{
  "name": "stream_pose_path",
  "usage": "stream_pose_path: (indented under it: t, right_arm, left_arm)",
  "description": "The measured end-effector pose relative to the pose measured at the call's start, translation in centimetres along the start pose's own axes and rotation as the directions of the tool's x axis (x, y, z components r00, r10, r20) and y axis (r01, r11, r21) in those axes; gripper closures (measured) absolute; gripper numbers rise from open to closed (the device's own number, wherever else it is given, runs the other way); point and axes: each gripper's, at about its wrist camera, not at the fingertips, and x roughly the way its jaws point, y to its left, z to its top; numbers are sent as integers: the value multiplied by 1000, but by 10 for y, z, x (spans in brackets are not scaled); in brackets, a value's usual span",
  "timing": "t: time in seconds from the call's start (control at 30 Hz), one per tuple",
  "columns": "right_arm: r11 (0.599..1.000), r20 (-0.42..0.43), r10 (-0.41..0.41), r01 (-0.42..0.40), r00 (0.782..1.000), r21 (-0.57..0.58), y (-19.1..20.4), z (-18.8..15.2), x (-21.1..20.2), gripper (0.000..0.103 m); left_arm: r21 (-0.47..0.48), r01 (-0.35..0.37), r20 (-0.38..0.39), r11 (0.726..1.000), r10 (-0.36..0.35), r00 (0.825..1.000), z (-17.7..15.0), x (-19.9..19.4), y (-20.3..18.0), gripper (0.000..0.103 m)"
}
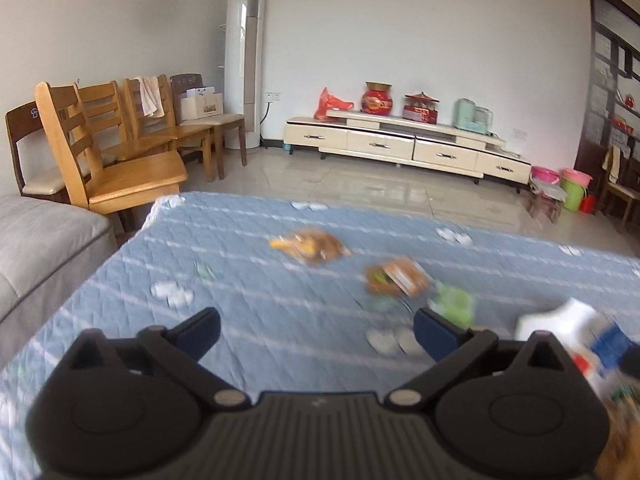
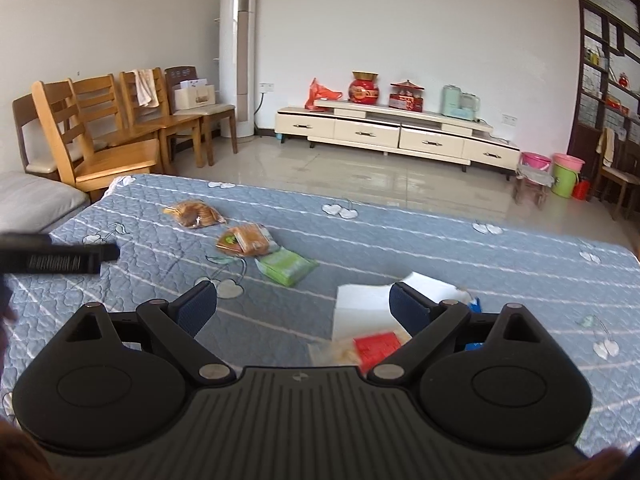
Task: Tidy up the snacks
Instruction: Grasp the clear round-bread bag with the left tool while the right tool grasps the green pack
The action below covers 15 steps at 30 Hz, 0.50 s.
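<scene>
Hovering over blue quilted cover (image 2: 400, 240), both tongs empty. Right gripper (image 2: 303, 298) spread wide, nothing pinched; white paper bag (image 2: 360, 304) with red packet (image 2: 378, 346) just ahead, between its fingers and under right one. Left gripper (image 1: 317, 328) spread wide, only cover between fingers. Judged early: snacks loose, none gathered. Beyond right gripper, ahead-left: green packet (image 2: 286, 266), then brown biscuit pack (image 2: 244, 240), farthest clear bag of round biscuits (image 2: 196, 214). Same three lie ahead of left gripper, blurred.
</scene>
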Motion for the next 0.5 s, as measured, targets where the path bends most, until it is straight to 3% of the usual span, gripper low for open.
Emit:
stream_pose_path:
  t: [0.13,0.27,0.4,0.5]
  right_arm:
    - [1000,-3,5,-5,1000,-5,2,10,14,0]
    - [1000,-12,10,-10,1000,7,-1,14,28,0]
    - [999,-35,18,-16,999,32,-4,19,47,0]
    - [1000,-59,18,-17,998,23,-3,23,66,0]
  left_arm:
    - [-1,-1,-21,1000,1,1000,30,57,22,1]
    - [89,21,-45,996,-17,999,50,120,29,1]
    - [305,68,-88,950,-43,995,57,172,13,1]
    - [379,64,-85,923,-34,996,62,198,4,1]
